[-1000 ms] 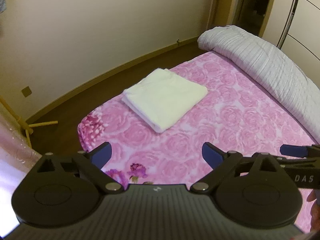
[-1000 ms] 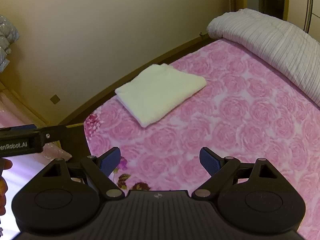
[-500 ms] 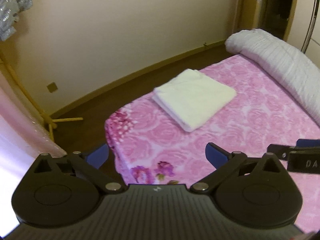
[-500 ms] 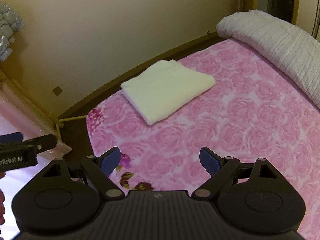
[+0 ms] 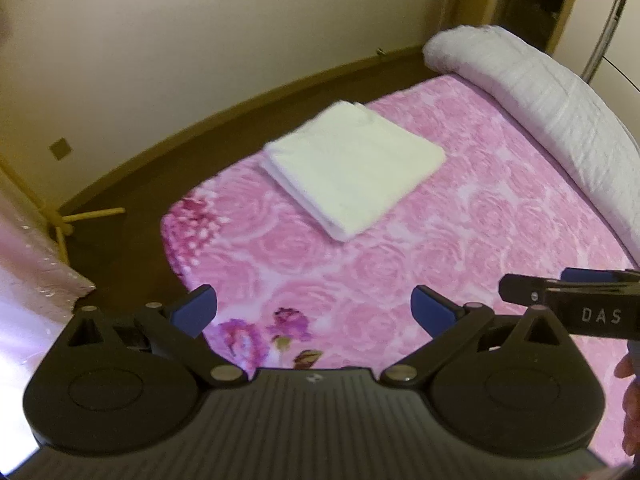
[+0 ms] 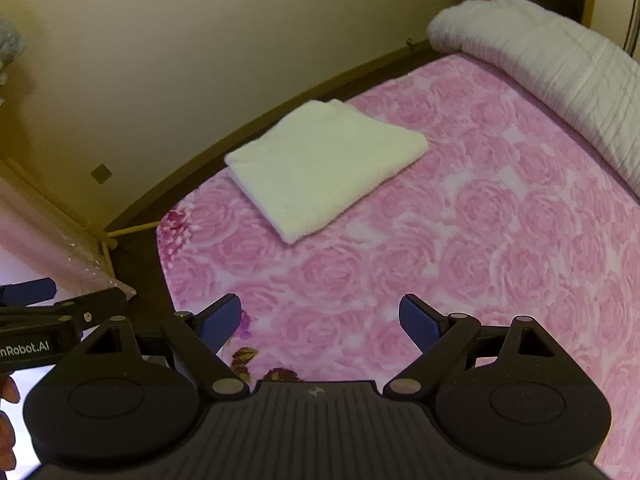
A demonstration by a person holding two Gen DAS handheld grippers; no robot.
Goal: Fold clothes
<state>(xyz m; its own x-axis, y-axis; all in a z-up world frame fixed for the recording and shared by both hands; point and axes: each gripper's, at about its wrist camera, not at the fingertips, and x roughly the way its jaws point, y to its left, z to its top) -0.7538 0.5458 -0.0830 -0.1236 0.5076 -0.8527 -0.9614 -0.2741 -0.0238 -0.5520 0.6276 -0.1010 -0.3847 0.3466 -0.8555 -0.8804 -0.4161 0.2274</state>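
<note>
left gripper (image 5: pixel 314 312): fingers apart, holding nothing | right gripper (image 6: pixel 320 320): fingers apart, holding nothing

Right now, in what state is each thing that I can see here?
White garment: folded into a flat rectangle, lying on the bed, touched by neither gripper.
Left gripper: open, holding nothing.
Right gripper: open, holding nothing.
White quilt: rolled up along the far side of the bed.
Pink rose blanket: spread flat.
</note>
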